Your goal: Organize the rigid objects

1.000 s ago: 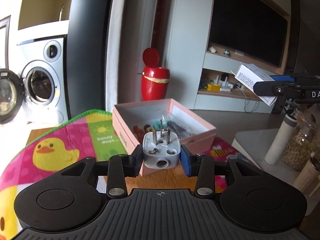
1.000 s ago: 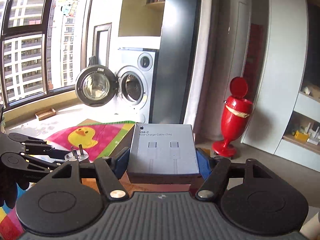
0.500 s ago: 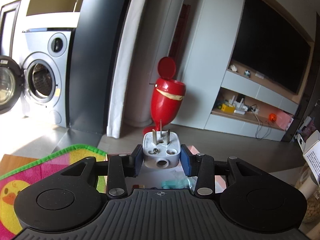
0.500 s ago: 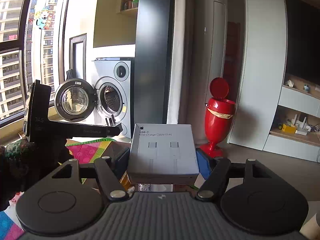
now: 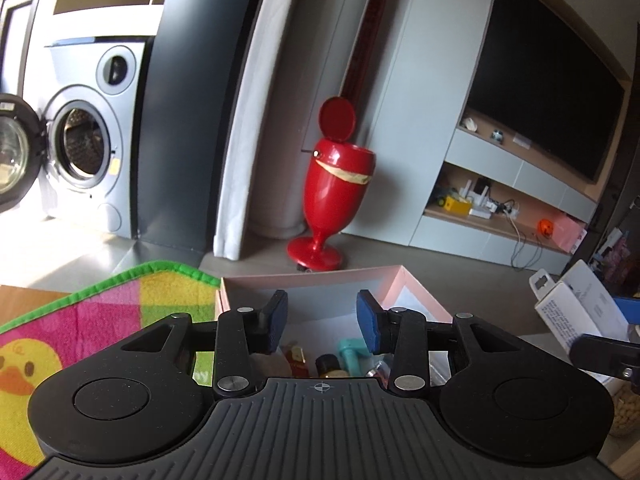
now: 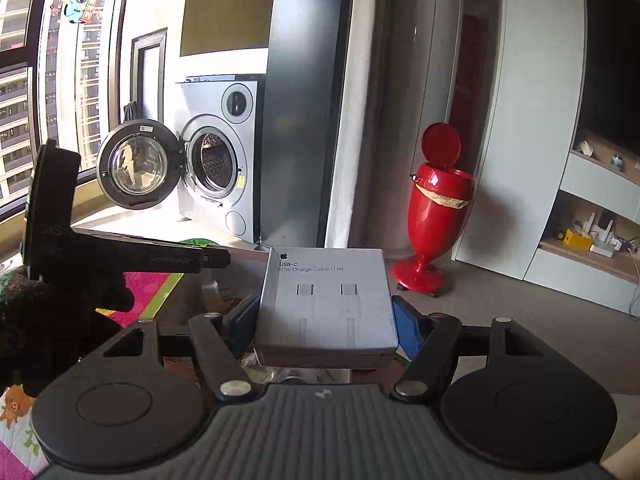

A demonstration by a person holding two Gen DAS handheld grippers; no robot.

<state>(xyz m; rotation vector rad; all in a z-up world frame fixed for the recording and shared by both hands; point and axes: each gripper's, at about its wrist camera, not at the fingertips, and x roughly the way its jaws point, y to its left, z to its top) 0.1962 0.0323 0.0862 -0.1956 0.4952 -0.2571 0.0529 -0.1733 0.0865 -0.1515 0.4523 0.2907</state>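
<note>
My left gripper (image 5: 322, 320) is open and empty above the pink box (image 5: 404, 280), which holds several small items such as a teal piece (image 5: 352, 350) and a small bottle (image 5: 328, 362). The white plug is out of sight. My right gripper (image 6: 326, 316) is shut on a white USB-C cable box (image 6: 326, 304) and holds it level in the air. That cable box also shows at the right edge of the left wrist view (image 5: 580, 312). The left gripper shows from the side in the right wrist view (image 6: 120, 258).
A colourful duck mat (image 5: 100, 320) covers the table left of the pink box. A red pedestal bin (image 5: 332, 188) stands on the floor beyond. A washing machine (image 5: 84, 148) with an open door is at the left. A jar (image 5: 624, 412) sits at the right edge.
My left gripper opened and the white plug left it; it is no longer between the fingers. The left gripper moved forward over the pink box. The right gripper still holds the cable box.
</note>
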